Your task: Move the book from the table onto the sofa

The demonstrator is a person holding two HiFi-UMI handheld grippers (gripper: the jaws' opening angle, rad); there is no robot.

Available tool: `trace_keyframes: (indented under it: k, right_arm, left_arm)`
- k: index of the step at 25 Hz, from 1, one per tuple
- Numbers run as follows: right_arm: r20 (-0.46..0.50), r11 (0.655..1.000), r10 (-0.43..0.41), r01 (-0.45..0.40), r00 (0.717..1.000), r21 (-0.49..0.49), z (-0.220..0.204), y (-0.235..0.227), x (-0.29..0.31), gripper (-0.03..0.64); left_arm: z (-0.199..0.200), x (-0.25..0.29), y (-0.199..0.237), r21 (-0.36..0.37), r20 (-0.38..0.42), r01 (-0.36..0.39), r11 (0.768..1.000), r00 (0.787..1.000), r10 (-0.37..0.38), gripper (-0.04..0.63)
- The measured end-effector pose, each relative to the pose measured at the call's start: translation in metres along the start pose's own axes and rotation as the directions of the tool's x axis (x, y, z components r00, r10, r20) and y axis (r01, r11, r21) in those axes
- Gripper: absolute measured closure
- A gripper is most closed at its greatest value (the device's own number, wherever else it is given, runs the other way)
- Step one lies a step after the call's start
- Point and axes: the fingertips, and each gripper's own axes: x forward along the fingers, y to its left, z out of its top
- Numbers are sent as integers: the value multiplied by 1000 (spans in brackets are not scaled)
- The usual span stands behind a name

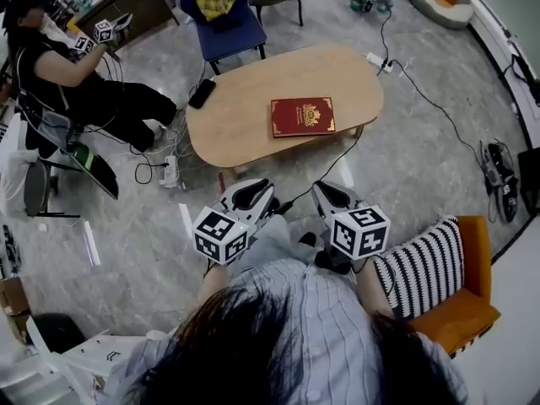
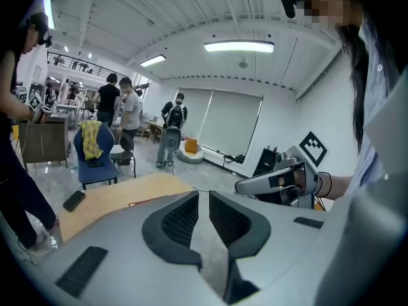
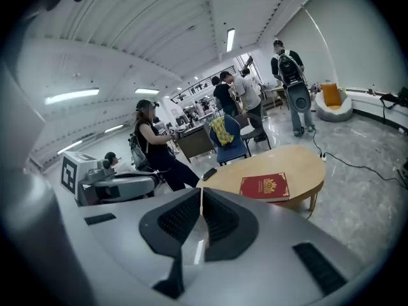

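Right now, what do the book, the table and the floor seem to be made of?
Book: probably a hard red cover, gold ornament and border. Table: light wood or veneer, matte, even tan top. Floor: polished grey stone or tile, marbled veins, sheen.

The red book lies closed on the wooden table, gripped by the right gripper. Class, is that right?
No. The red book lies closed on the wooden table, but untouched: the right gripper view shows the right gripper shut on nothing, short of the table.
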Motion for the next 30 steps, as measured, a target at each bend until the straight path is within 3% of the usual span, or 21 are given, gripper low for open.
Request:
trace_keyframes:
  k: [14, 24, 30]
  right_arm:
    - [8, 997, -66, 65, 998, 40, 49, -19, 50, 591]
    - [49, 982, -162, 156, 986, 103, 71, -31, 71, 591]
    - [78, 958, -243, 227, 967, 177, 75, -46, 73, 591]
  left_arm:
    - [43, 32, 71, 2, 19, 73, 997, 997, -73, 548]
    - [46, 35, 114, 19, -18, 131, 991, 991, -130, 548]
    - [44, 37, 124, 107, -62, 190, 976, 981, -184, 548]
